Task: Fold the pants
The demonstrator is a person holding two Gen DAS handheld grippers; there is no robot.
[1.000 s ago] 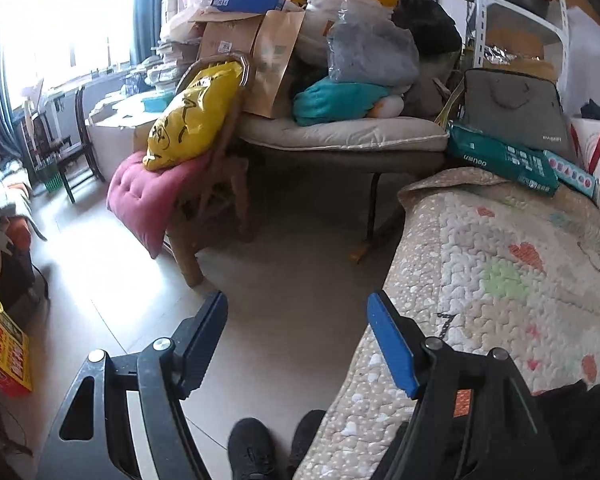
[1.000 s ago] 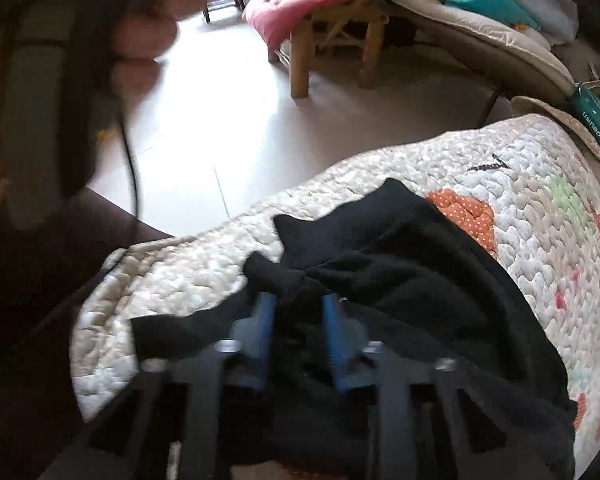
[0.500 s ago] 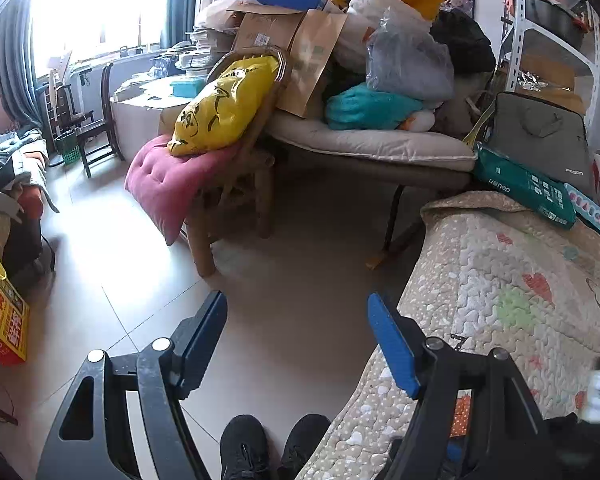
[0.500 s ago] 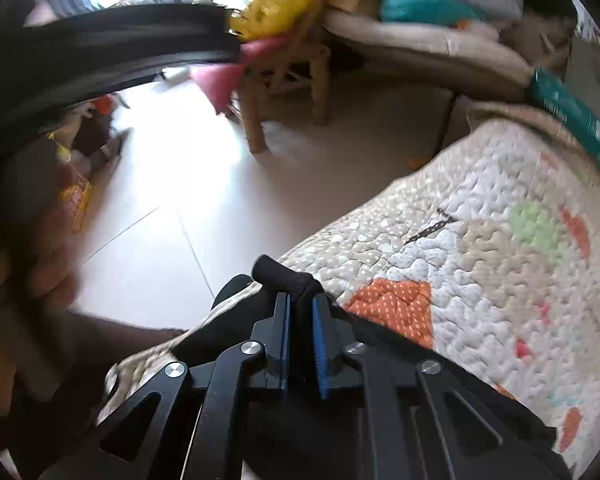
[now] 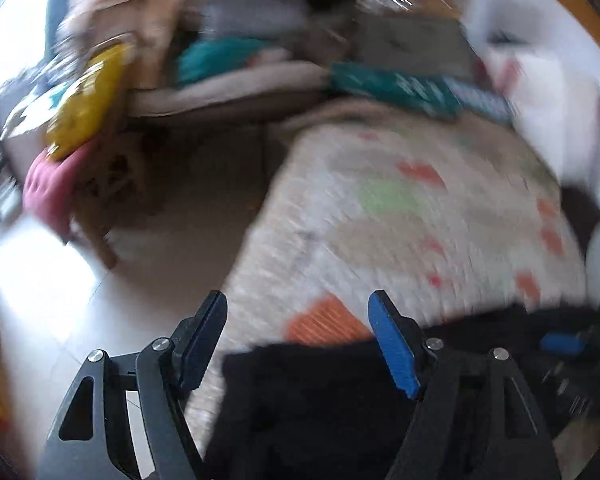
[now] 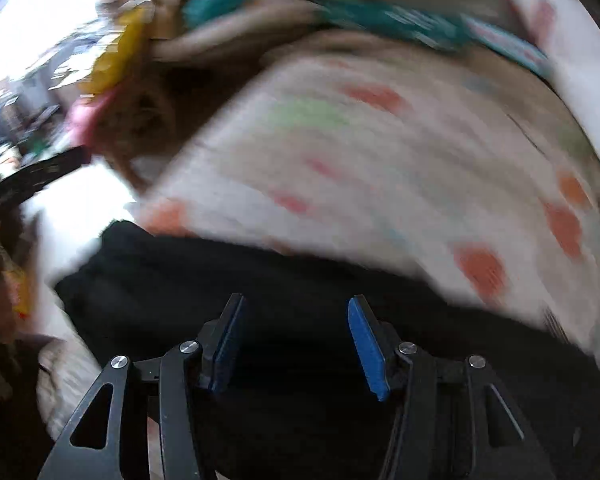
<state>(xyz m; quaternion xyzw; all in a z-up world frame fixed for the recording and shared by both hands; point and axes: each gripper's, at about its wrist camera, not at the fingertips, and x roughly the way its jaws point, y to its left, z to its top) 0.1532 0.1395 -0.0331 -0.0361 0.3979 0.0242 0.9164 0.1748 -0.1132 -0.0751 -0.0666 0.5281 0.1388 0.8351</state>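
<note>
**Black pants let go on the quilted bed**

Quilted bedding, a cream bedspread (image 6: 400, 168) stitched in small puffed cells and dotted with orange, red and green patches, filled both blurred views, with pale glossy floor tiles (image 5: 40, 280) beside it. Soft, matte black pants (image 6: 300, 280) lay in a wide dark band across the near edge of the bed, one end hanging toward the floor side.

Over that fabric hovered the right gripper (image 6: 296, 338), its flat blue-padded fingers (image 6: 366, 344) apart and pressing on nothing. A second earlier those fingers had been pinched on a bunched fold of the pants; they had just been opening, and the cloth now lay slack below them. On the left gripper (image 5: 298, 340) the fingers stood wide as before, empty, but its view had swung from floor and cluttered chair onto the bedspread, with the edge of the pants beneath it.
</note>
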